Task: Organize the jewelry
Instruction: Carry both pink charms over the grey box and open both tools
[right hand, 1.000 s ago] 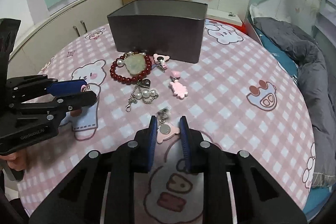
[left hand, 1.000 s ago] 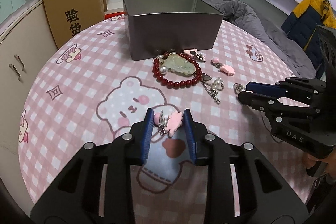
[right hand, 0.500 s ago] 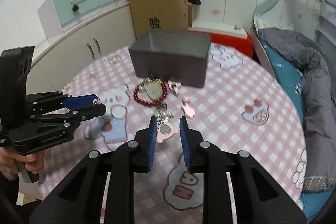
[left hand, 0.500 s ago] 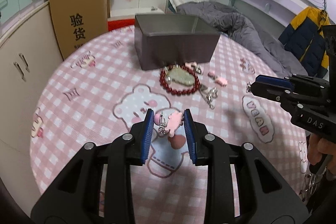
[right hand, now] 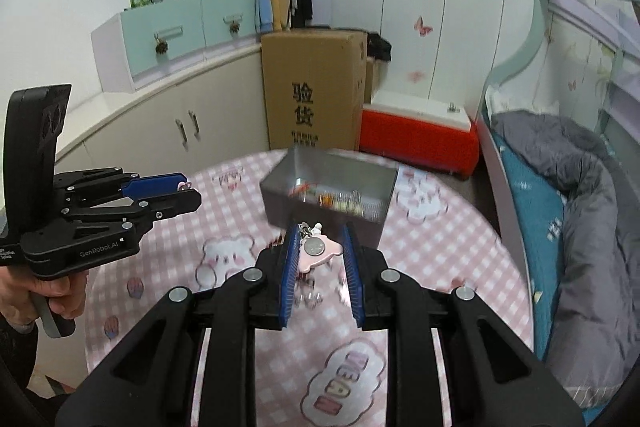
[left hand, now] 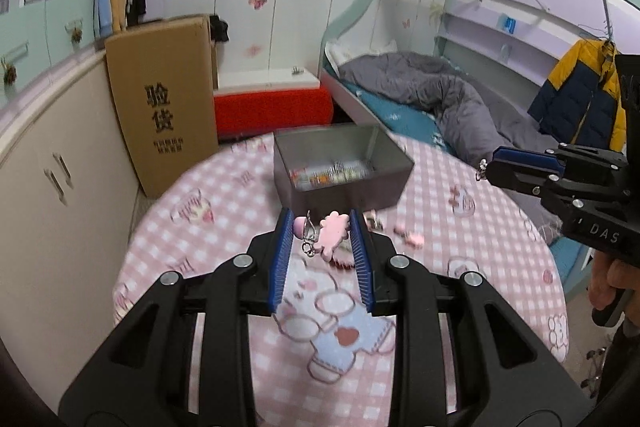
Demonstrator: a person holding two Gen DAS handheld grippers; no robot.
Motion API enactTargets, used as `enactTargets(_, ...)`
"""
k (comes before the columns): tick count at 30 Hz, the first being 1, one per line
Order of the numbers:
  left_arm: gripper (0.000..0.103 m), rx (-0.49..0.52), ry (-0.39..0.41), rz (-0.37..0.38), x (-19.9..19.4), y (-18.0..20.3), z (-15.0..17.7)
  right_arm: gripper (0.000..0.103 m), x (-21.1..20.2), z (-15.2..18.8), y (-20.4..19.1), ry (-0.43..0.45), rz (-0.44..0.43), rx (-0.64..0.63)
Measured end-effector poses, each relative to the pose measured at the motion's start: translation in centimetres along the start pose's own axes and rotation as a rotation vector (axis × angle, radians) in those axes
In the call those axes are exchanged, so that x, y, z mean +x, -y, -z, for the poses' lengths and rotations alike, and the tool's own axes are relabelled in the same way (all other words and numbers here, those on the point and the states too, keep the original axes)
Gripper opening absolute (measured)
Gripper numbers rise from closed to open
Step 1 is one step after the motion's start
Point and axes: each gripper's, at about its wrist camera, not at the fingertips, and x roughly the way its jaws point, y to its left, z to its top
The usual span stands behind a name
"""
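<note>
Both tongs lifted, left tongs (left hand: 322, 233) grasping pink charm (left hand: 333, 235), right tongs (right hand: 319, 245) grasping bear charm (right hand: 318, 251), tin (left hand: 340, 167) ahead.

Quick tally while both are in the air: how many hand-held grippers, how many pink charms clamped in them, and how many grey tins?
Hand-held grippers: 2 (left hand-held gripper, right hand-held gripper)
Pink charms clamped: 2 (left pink charm, right pink charm)
Grey tins: 1 (grey tin)
Total: 5
</note>
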Motion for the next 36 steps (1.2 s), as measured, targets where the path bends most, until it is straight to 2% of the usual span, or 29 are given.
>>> enactTargets(7,0.029,0.013,0.082,-0.012,0.3,-0.5,-5.0,0.020,-0.6,-5.1,1.4,0.095,-0.018,-0.006)
enactTargets(14,0.029,0.002,0.106,0.009,2.0,-0.4,-9.1,0.020,0.3,-9.5,3.0,0.144,-0.055,0.027)
enactTargets(21,0.029,-0.013,0.083,0.026,4.7,-0.3,-11.0,0.020,3.3,-10.5,4.5,0.105,-0.078,0.072)
enactTargets(27,0.029,-0.019,0.036,0.034,7.2,-0.6,-11.1,0.020,6.7,-10.4,5.3,0.038,-0.095,0.110)
enactTargets(28,0.033,-0.019,0.030,0.033,7.5,-0.6,-11.1,0.021,7.4,-10.2,5.5,0.020,-0.099,0.122)
enactTargets(29,0.060,-0.022,0.012,0.021,8.0,-0.7,-11.0,0.022,8.0,-10.0,5.8,0.010,-0.096,0.139)
enactTargets(30,0.075,-0.031,0.008,-0.007,8.3,-0.9,-10.9,0.026,8.4,-9.9,6.0,0.006,-0.092,0.154)
enactTargets(31,0.088,-0.040,0.021,-0.034,8.3,-1.1,-10.8,0.041,8.9,-9.6,6.5,-0.004,-0.085,0.182)
enactTargets(32,0.090,-0.051,0.040,-0.056,8.1,-1.4,-10.6,0.061,9.1,-9.4,6.8,-0.007,-0.082,0.204)
enactTargets(35,0.092,-0.091,0.044,-0.083,7.7,-2.4,-10.3,0.092,8.7,-8.6,7.9,0.017,-0.066,0.266)
enactTargets(36,0.093,-0.099,0.044,-0.102,7.5,-2.6,-10.2,0.096,8.4,-8.4,8.2,0.028,-0.074,0.288)
